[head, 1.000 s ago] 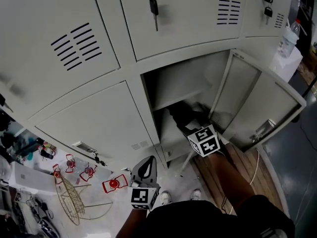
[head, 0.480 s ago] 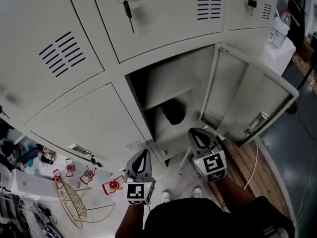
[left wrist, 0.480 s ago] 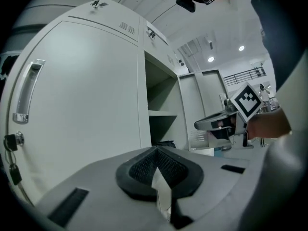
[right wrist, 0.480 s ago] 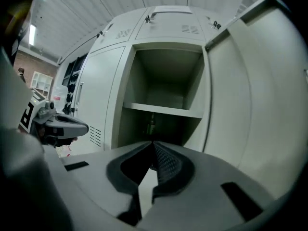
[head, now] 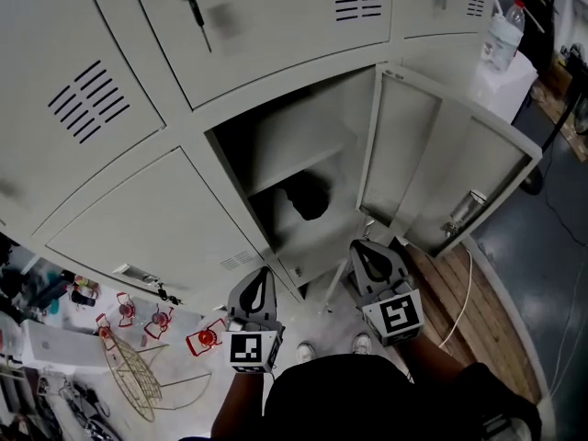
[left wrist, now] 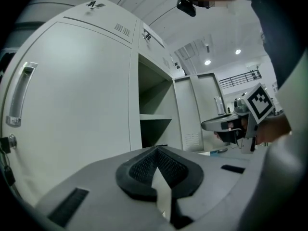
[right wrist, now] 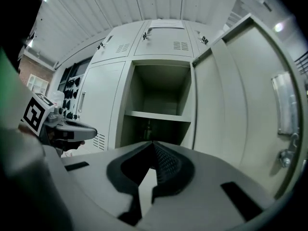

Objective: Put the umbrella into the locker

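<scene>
head view shows umbrella (head: 308,197) in locker (head: 303,141); gripper views show left gripper (left wrist: 156,148), right gripper (right wrist: 153,143) closed, empty.

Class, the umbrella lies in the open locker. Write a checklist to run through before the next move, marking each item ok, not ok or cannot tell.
1. umbrella inside the locker, below the shelf: ok.
2. right tongs shut and empty: ok.
3. left tongs shut and empty: ok.
4. Both tongs outside the locker opening: ok.
5. door wide open, nothing seen between it and the opening: ok.
6. Umbrella lying steady, not about to roll out: cannot tell.
</scene>
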The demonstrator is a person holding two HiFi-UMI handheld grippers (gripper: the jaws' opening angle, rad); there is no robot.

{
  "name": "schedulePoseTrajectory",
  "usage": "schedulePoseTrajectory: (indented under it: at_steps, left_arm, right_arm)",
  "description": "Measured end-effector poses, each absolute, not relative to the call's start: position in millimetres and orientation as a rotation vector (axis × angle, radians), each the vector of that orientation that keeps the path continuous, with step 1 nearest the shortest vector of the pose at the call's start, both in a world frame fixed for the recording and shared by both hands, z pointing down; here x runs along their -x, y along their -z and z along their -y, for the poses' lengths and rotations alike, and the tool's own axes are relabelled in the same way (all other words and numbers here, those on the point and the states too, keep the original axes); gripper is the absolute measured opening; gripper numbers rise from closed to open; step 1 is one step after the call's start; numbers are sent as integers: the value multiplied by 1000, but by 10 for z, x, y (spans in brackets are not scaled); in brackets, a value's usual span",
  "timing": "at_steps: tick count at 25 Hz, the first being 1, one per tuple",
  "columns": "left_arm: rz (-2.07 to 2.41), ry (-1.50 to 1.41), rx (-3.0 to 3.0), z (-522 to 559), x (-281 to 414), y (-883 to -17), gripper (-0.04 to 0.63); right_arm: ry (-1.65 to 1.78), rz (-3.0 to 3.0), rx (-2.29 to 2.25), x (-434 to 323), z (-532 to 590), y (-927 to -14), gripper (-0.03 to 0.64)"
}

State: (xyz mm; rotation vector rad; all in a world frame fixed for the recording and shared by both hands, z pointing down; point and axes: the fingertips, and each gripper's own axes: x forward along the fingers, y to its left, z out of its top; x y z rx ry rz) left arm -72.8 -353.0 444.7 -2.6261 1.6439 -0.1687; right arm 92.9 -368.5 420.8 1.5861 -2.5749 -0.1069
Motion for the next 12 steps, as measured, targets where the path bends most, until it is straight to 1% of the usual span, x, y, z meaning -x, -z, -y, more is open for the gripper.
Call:
schedulePoseTrajectory:
  at_steps: [5,12]
  left_arm:
    - [-1628,223,2648,3516,690,-4500,-2]
    - [-1646,216,2657,3524,683,-4489,-2]
  right_arm:
    - [111,2543,-1590,-983,3667,-4247,-3]
    - [146,2578,-1561,-965,3674,-4233,-2]
